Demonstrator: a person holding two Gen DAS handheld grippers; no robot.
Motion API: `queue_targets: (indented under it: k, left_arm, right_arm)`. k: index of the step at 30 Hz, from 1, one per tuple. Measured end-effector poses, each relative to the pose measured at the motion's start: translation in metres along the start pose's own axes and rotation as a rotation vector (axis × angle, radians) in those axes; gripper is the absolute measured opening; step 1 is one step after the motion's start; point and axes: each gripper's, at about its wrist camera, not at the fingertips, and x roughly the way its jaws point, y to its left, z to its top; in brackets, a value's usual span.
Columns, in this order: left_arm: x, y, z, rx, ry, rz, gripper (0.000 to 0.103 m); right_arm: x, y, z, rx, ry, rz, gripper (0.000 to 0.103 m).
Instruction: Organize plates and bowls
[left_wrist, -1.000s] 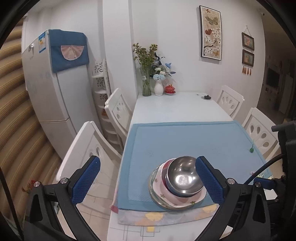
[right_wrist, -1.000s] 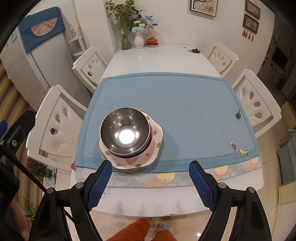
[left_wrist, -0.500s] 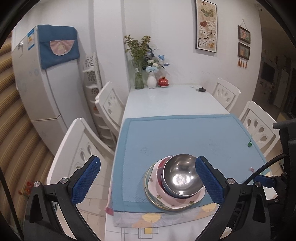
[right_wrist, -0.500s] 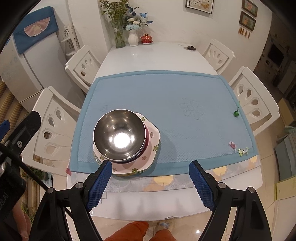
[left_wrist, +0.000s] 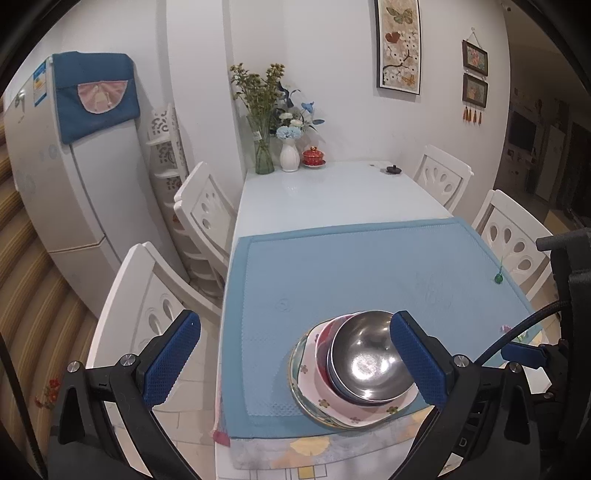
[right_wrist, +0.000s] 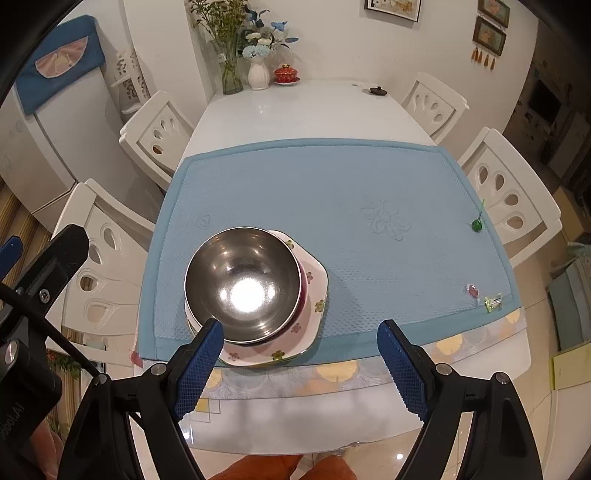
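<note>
Both grippers lowered nearer stack: steel bowl (right_wrist: 242, 284) nested on floral plate (right_wrist: 314, 280), between left gripper (left_wrist: 295, 362) jaws; right gripper (right_wrist: 297, 363) angled down; both held apart, empty

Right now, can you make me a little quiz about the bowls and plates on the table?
1. True or false: the steel bowl sits on top of the stack.
2. What lies under the stack? A) blue mat B) bare floor C) a chair seat
3. Fill in: the flowered plate's rim shows small ____.

Key: 1 true: it is the topmost piece, with a pink-rimmed bowl beneath. 2 A. 3 flowers. Extra note: both the left hand-held gripper and the right hand-held gripper are open and hold nothing.
</note>
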Motion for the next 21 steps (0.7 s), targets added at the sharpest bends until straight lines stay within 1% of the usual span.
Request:
queue_targets:
  k: [11, 21]
  left_arm:
    - [0.017, 0.012, 0.001, -0.002, 0.029, -0.049, 0.103]
    - [0.025, 0.02, 0.005, -0.002, 0.031, -0.07, 0.103]
  right_arm:
    - [0.012, 0.013, 0.006, 0.024, 0.017, -0.015, 0.083]
    - [0.015, 0.024, 0.012, 0.029, 0.016, -0.022, 0.083]
